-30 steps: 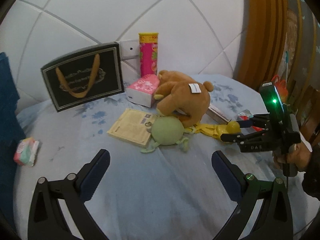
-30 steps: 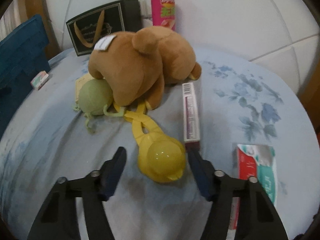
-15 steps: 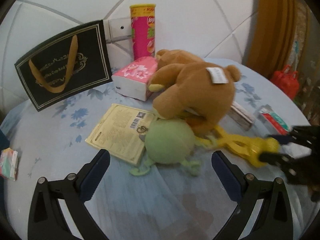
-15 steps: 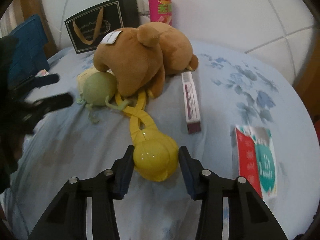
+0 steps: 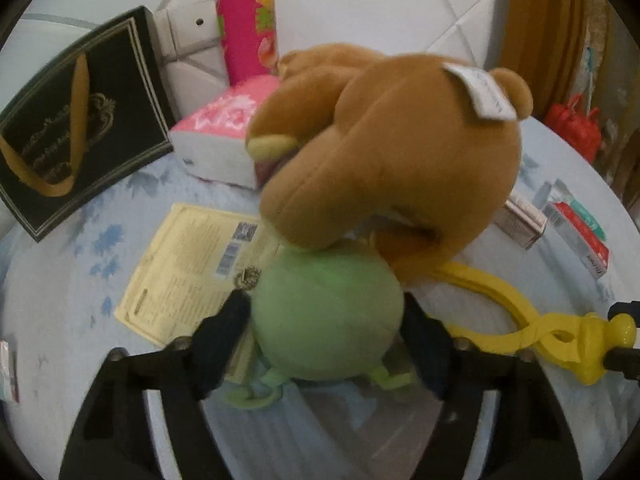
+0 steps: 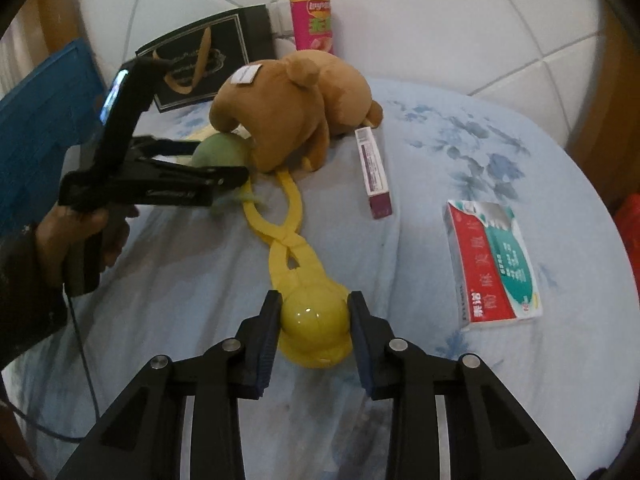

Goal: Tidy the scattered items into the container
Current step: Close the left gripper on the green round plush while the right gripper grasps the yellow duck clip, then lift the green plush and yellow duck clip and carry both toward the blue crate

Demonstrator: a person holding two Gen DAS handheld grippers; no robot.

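A green round plush toy [image 5: 326, 312] lies against a brown teddy bear [image 5: 396, 156] on the blue floral cloth. My left gripper [image 5: 326, 320] is shut on the green plush, one finger on each side; it also shows in the right wrist view [image 6: 224, 164]. My right gripper [image 6: 314, 320] is shut on the round head of a yellow plastic clip toy [image 6: 316, 328], whose long handles [image 6: 288, 208] run under the bear. The yellow toy also shows in the left wrist view [image 5: 560, 340]. A blue crate [image 6: 36, 132] stands at the left.
A black gift bag [image 5: 72, 128], a pink chips can [image 5: 248, 28], a pink tissue pack [image 5: 224, 140] and a yellow paper packet [image 5: 196, 268] lie behind. A purple box [image 6: 374, 172] and a red-green toothpaste box [image 6: 496, 264] lie to the right.
My left gripper moved forward and closed on the green plush. My right gripper closed on the yellow toy's head and drew it slightly away from the bear.
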